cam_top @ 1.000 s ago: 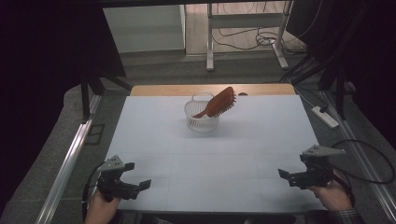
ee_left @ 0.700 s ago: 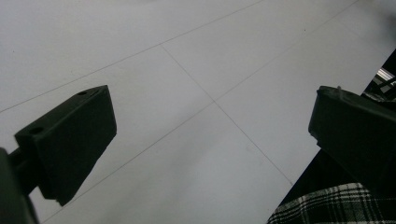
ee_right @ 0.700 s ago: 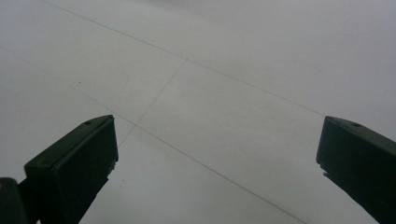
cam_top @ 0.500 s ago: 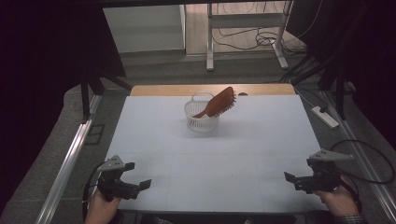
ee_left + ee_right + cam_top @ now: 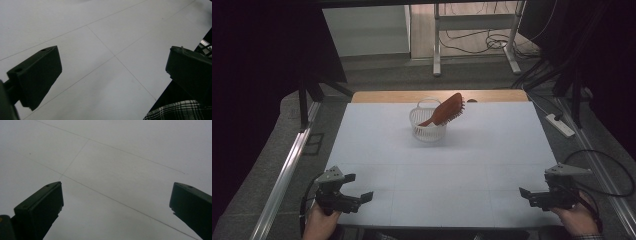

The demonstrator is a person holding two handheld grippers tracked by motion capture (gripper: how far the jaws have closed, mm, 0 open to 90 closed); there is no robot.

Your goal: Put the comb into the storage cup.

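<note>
At the far middle of the white, faintly gridded worktop (image 5: 462, 165) stands a small white plastic basket with a looped handle (image 5: 427, 124), close to the strip of bare wood along the back edge (image 5: 402, 96). A reddish-brown wooden hairbrush (image 5: 447, 110) leans in it, handle down inside the basket and the bristled head tilted up and out over the rim toward your right.

Your left gripper (image 5: 357, 192) sits at the near left corner of the worktop, held in your left hand (image 5: 318, 222), well apart from the basket. Its fingers (image 5: 37, 75) are spread wide, with nothing between them but bare white surface and thin grid lines; in the left gripper view a patch of checked fabric (image 5: 175, 111) shows at the bottom right, past the worktop's edge.

Your right gripper (image 5: 532, 192) sits at the near right corner, held in your right hand (image 5: 579, 220), its cable (image 5: 607, 165) looping off over the right edge. Its fingers (image 5: 42, 207) are likewise parted wide and hold nothing, and the right gripper view looks down on plain worktop crossed by faint lines.

Both grippers point inward along the near edge, far from the basket and hairbrush. On the floor to the right of the worktop lies a white power strip (image 5: 560, 125).
</note>
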